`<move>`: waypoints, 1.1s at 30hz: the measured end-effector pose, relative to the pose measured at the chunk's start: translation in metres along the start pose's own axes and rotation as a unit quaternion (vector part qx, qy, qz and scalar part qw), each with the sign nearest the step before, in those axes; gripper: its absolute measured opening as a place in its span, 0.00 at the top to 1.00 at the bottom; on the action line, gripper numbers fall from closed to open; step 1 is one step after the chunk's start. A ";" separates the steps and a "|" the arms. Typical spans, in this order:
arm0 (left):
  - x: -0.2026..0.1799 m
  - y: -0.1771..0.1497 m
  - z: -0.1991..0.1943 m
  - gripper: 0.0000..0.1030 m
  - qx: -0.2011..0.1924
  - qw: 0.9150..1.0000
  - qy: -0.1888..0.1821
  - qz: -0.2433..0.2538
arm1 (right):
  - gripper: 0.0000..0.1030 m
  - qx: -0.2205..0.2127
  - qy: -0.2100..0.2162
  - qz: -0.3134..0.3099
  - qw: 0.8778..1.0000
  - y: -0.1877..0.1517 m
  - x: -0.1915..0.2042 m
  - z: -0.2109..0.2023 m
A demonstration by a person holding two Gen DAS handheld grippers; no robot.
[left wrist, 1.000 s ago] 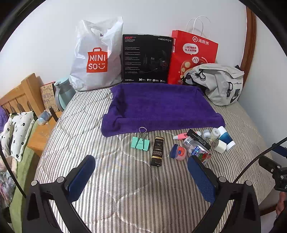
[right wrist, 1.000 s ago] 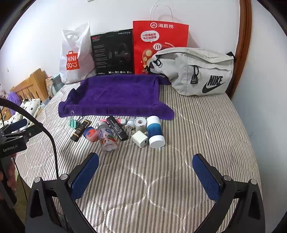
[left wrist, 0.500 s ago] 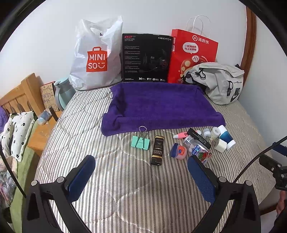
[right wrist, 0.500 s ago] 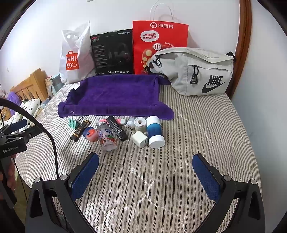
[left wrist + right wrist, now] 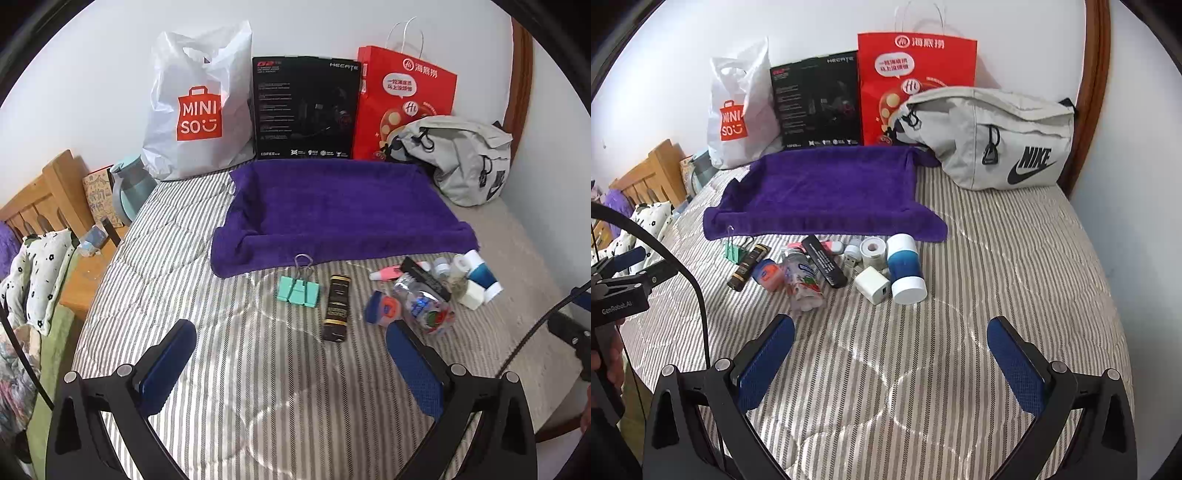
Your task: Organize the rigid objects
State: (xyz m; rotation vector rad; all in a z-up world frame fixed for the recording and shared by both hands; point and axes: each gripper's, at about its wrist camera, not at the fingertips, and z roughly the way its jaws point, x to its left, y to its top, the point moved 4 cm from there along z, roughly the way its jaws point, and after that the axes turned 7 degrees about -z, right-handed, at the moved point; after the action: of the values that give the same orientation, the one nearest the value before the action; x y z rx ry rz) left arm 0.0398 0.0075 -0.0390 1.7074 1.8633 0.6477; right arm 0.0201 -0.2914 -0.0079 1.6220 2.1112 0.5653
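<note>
Purple towel [image 5: 340, 210] lies bare on the striped bed [image 5: 997, 258], small items clustered just along its near edge, both the left gripper [image 5: 291, 350] and right gripper [image 5: 892, 345] hovering wide-jawed, empty.

A home bedroom. A bed with a striped quilted mattress cover [image 5: 192, 280] fills the view and serves as the work surface. At its left side stand a wooden headboard [image 5: 40, 199] and a floral pillow [image 5: 40, 273], with a wooden bedside table [image 5: 88, 284] next to the bed. Along the bed's far edge, against the white wall, lean a Miniso shopping bag [image 5: 195, 110], a black headset box [image 5: 304, 107], a red paper bag [image 5: 399, 99] and a grey Nike waist bag [image 5: 993, 136].
</note>
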 end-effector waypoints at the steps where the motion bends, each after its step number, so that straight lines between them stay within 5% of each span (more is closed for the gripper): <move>1: 0.002 -0.001 0.007 0.00 0.003 1.000 0.004 0.000 | 0.00 0.003 0.001 0.000 1.000 -0.001 -0.001 0.003; 18: 0.004 0.011 0.120 0.05 0.061 0.997 -0.016 0.053 | 0.00 0.058 -0.010 0.022 0.998 -0.014 -0.035 0.052; 21: 0.003 0.016 0.124 0.13 0.060 0.996 -0.046 0.056 | 0.00 0.062 -0.016 0.026 0.998 -0.012 -0.038 0.057; 25: 0.001 0.021 0.133 0.35 0.064 0.994 -0.061 0.065 | 0.00 0.066 -0.017 0.026 0.997 -0.007 -0.039 0.064; 33: -0.008 0.016 0.129 0.52 0.062 0.991 -0.079 0.091 | 0.00 0.079 -0.026 0.023 0.996 0.003 -0.043 0.082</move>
State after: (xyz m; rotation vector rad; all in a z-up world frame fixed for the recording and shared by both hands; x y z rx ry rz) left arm 0.1382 0.0006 -0.1241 1.9663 1.6822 0.4594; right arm 0.0783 -0.3267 -0.0709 1.7558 2.1321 0.3745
